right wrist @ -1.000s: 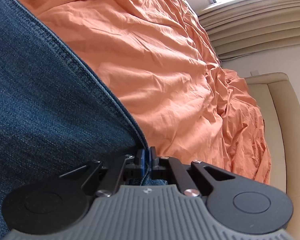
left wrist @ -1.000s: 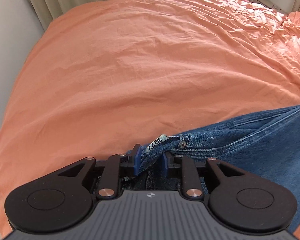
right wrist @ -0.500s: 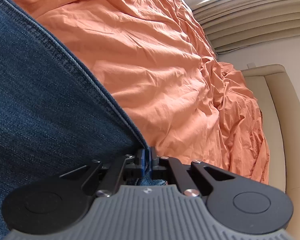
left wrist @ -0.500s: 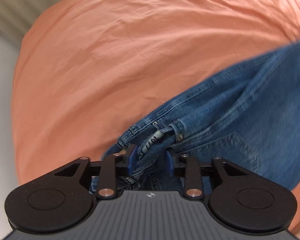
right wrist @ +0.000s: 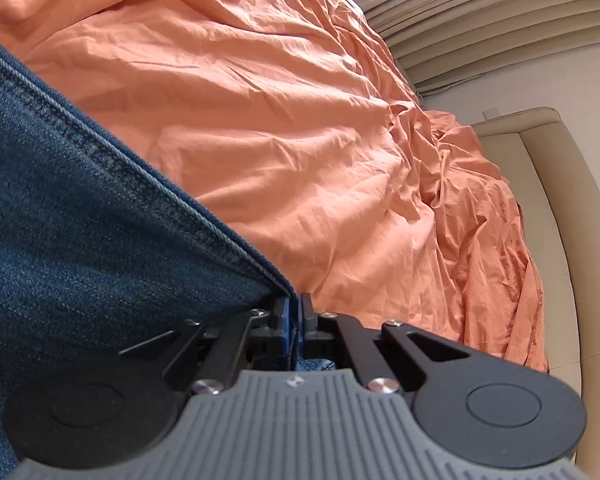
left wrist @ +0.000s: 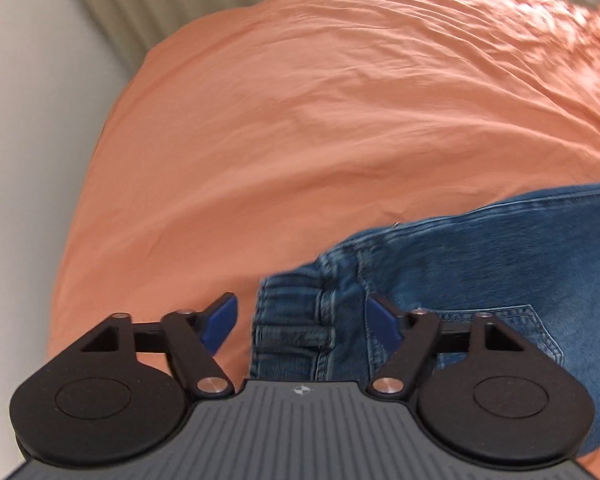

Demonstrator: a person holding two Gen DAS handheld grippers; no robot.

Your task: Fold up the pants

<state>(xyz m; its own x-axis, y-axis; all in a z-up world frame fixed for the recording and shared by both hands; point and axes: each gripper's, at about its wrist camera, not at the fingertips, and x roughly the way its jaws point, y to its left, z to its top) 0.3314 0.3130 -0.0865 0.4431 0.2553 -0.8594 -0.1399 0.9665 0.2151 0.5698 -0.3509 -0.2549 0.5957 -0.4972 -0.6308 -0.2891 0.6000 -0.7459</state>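
Orange bedsheet (left wrist: 340,120) under jeans (left wrist: 480,264), lower right of frame.
Left gripper (left wrist: 302,320) was opening, waistband between unpressed pads; right gripper (right wrist: 295,320) stayed clamped on denim hem. Release step; next likely regrasp for folding.

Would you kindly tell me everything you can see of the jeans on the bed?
The jeans are blue denim, faded in places, with stitched seams, a gathered waistband, a belt loop and a back pocket. They lie on the orange sheet. The waistband sits between the blue pads of the left tool, whose jaws are opening and no longer press it. In the right wrist view a seamed edge runs into the right tool, which is shut on the denim.
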